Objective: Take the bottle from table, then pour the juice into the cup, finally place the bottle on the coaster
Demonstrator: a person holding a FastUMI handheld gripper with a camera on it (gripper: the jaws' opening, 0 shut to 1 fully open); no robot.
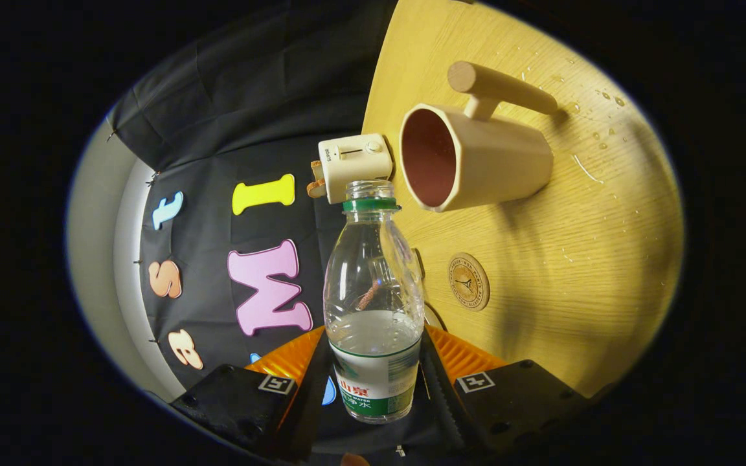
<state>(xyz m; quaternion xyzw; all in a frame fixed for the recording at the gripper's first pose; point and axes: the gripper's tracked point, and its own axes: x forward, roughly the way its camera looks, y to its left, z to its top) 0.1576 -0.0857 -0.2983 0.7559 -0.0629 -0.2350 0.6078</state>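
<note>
My gripper (373, 378) is shut on a clear plastic bottle (373, 304) with a green neck ring and a green and white label; the bottle stands between my fingers with its cap off and clear liquid in its lower part. The whole view is rolled, so the table (574, 272) looks tipped on its side. Just beyond the bottle's open mouth is the beige cup (476, 158) with a dark red inside and a stick handle; its opening faces the bottle's mouth. A round wooden coaster (469, 281) lies on the table beside the bottle, nearer to me than the cup.
A small white toaster-like toy (355, 165) sits at the table's edge, close to the cup's rim and the bottle's mouth. Water droplets (606, 116) dot the wood beyond the cup's handle. The black cloth wall hangs behind the table's edge.
</note>
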